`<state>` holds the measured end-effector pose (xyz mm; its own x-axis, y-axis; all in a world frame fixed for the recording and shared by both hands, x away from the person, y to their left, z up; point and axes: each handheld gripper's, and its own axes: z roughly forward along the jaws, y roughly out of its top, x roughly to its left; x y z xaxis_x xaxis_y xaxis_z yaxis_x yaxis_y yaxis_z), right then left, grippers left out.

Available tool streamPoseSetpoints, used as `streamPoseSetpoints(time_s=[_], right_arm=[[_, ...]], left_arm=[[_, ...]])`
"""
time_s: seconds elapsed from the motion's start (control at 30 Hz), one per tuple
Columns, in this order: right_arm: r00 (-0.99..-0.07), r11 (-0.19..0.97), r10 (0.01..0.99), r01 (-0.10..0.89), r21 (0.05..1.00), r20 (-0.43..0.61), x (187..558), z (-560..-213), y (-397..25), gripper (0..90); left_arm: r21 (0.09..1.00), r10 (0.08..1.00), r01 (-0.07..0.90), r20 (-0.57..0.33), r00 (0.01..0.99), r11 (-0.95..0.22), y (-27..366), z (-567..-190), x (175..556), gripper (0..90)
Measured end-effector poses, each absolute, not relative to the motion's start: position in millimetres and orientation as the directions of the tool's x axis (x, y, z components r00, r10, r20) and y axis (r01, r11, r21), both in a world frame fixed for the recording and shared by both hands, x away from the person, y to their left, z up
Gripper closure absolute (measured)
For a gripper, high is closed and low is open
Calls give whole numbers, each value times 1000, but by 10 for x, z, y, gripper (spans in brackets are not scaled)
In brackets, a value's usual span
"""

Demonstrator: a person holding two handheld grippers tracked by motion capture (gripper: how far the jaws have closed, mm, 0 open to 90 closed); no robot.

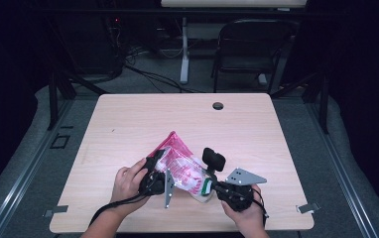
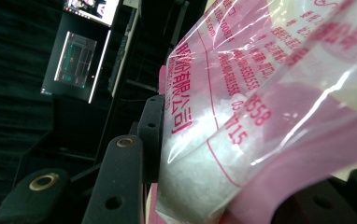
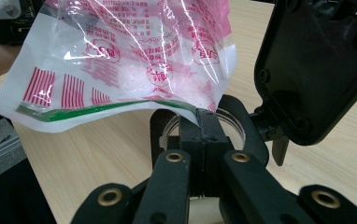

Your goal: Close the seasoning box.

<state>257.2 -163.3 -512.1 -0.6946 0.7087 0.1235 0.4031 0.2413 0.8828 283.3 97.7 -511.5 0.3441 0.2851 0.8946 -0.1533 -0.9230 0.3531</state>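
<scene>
Bag held over the jar, near the table's front edge

Both grippers, left [image 1: 154, 163] and right [image 1: 210, 187], clench the plastic bag [image 1: 180, 166]; its white grains remain inside, pouring into the jar [image 3: 232, 122] not yet begun.

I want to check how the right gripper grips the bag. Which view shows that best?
The right gripper view: its jaws stand closed on the bag's green-striped edge, close up. The high view shows the bag small, between both grippers, the pinch unclear. The left gripper view shows the bag's printed film, none of that pinch.

The clear plastic bag [image 1: 182, 171] with red print holds white grains and is lifted above the table's near middle, tilted.
</scene>
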Motion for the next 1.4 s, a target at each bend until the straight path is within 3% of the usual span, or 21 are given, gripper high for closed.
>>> streamPoseSetpoints(time_s=[1.4], right_arm=[[-719, 216, 685, 358, 909, 121, 2646, -5061, -1533, 900]], left_arm=[[489, 407, -52, 776, 483, -870, 1157, -5294, 2900, 655]])
